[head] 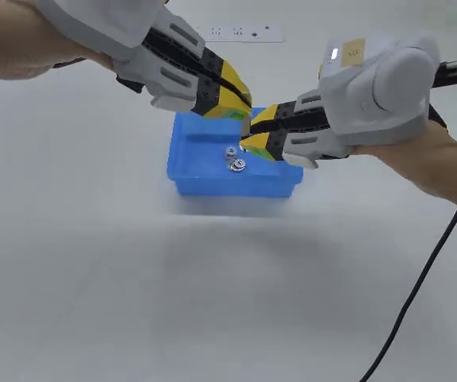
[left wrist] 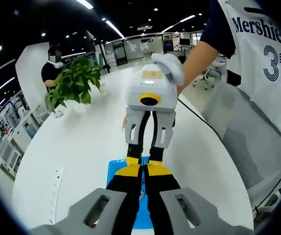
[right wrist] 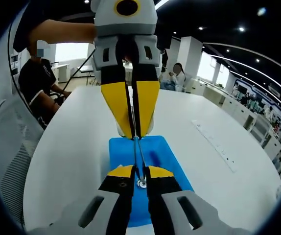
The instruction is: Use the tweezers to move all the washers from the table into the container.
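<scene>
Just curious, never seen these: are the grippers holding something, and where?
Tweezers, it seems: the left gripper pinches one end, the right gripper the other, over the blue container.

A broad white table [head: 93, 278], with a power strip [head: 240, 33] at its far edge, stands in an open office under ceiling strip lights [left wrist: 112, 27], with a leafy plant [left wrist: 74, 83] and a grey mesh chair [left wrist: 248, 147] nearby.
</scene>
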